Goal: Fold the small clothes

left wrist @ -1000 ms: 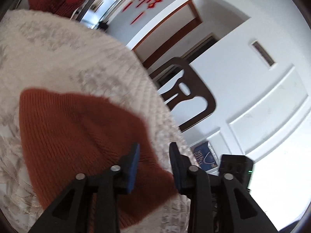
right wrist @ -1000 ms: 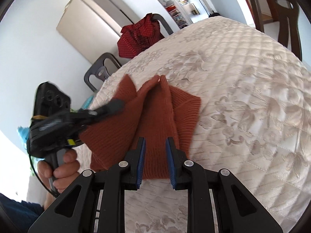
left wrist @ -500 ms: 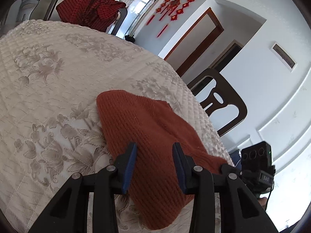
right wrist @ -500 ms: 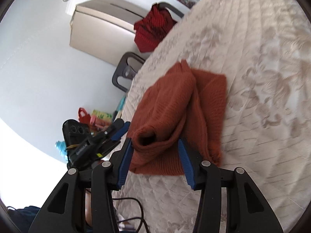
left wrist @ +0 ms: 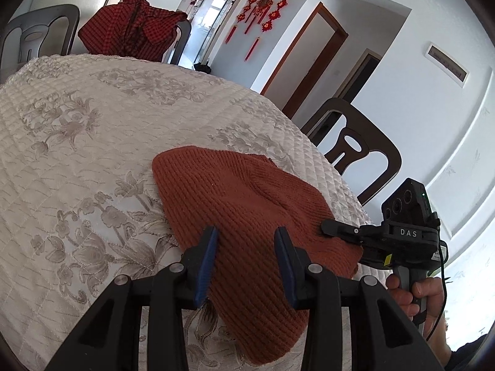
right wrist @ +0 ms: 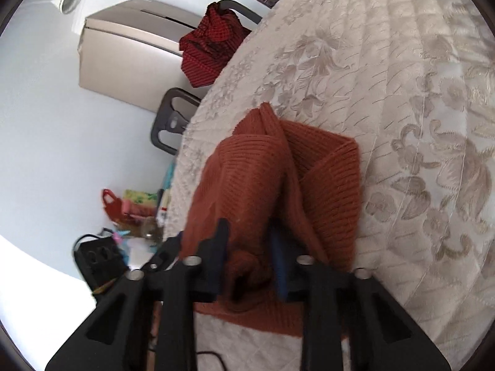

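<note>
The desk (left wrist: 77,142), covered in a quilted cream floral cloth, fills the left and centre of the left wrist view and the right half of the right wrist view. The rust-orange knit garment (left wrist: 235,204) lies on it near the edge, lower centre in both views, with one flap doubled over. A dark wooden chair (left wrist: 362,151) stands beyond the desk edge at centre right. A red checked cloth (left wrist: 133,27) hangs over a chair back at upper left.

The left gripper (left wrist: 244,247) hovers over the garment; its fingers (left wrist: 205,256) are spread apart, with nothing between them. The right gripper (right wrist: 249,247) appears at lower centre of its own view; its fingers (right wrist: 280,262) stand on either side of a bunched fold of the garment, with knit between them. Whether they pinch it firmly cannot be told.
</note>
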{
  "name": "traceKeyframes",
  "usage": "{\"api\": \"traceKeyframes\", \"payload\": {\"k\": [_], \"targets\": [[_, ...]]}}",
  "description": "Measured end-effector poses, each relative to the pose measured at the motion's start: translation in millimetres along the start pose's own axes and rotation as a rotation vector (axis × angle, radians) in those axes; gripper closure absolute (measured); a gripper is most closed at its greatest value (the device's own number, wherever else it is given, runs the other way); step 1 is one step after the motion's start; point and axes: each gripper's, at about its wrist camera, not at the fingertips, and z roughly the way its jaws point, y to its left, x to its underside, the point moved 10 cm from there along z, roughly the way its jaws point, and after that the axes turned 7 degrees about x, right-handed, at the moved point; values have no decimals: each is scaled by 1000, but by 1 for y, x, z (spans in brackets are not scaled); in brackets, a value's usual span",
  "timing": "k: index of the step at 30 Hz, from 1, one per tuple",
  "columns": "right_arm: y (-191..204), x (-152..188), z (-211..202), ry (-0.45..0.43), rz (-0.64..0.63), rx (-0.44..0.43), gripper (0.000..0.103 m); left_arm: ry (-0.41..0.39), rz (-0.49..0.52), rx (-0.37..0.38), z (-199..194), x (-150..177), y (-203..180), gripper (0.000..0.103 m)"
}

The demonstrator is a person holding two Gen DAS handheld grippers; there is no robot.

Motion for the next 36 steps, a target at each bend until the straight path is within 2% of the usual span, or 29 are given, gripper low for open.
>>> {"api": "traceKeyframes", "payload": {"k": [7,12,14,17,20,23,26,30,32,33,36], "targets": [[10,-8,-42,-136,-99,-8,89,21,95,21,5,4,-27,62],[-23,6,-38,-123,-53,57,91,35,110,21,11,12,-28,62],[-24,9,-42,-136,-46,45,91,36,109,21,10,12,-28,62],[-24,7,-49,-159,-95,88,92,40,127,10,9,13,-27,62],[-33,3,-51,-150,-75,110,92,43,140,-6,7,14,-29,62],[-19,1,-74,-218,-153,147,91,45,140,-4,2,14,-33,62],[16,4,-89,-256,-271,121,91,36,162,-4,-5,13,-41,62],[40,29,-65,-176,-422,134,91,47,197,-4,-10,24,-49,62],[27,43,-46,-125,-474,223,91,71,213,-27,-6,35,-47,62],[16,48,-38,-102,-491,278,98,86,223,-41,-3,42,-45,62],[8,53,-37,-114,-506,276,100,83,246,-61,-2,49,-44,62]]}}
